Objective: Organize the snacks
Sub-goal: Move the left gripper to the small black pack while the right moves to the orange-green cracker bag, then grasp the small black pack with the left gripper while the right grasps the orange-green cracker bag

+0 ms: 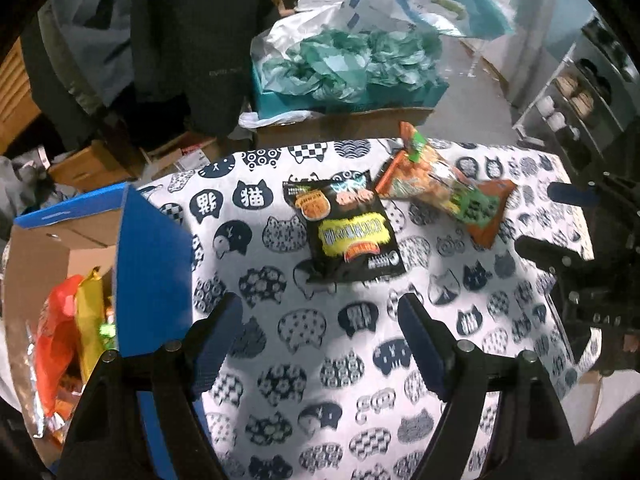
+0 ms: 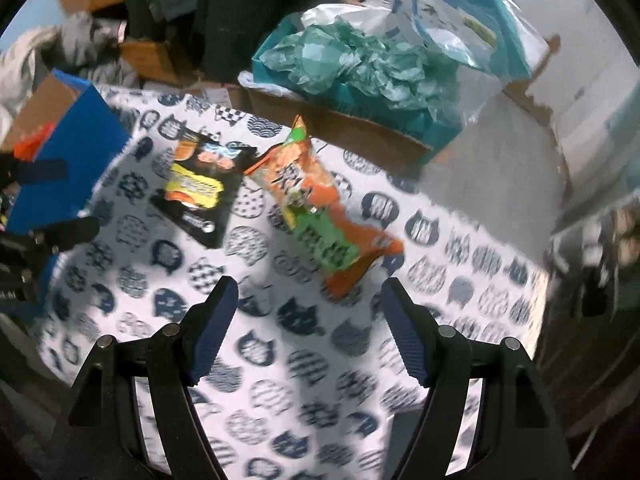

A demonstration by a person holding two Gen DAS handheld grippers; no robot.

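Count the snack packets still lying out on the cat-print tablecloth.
2. A flat black foil packet lies mid-cloth, nearer the blue cardboard box; an orange-and-green plastic bag lies beside it, farther from the box. Others already sit inside the box, partly hidden.

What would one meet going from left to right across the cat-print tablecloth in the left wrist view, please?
Blue cardboard box holding snack packets → black snack packet → orange and green snack packet → right gripper at the right edge.

A cat-print tablecloth [image 1: 320, 360] lies below a carton of crumpled teal paper [image 1: 352, 60].
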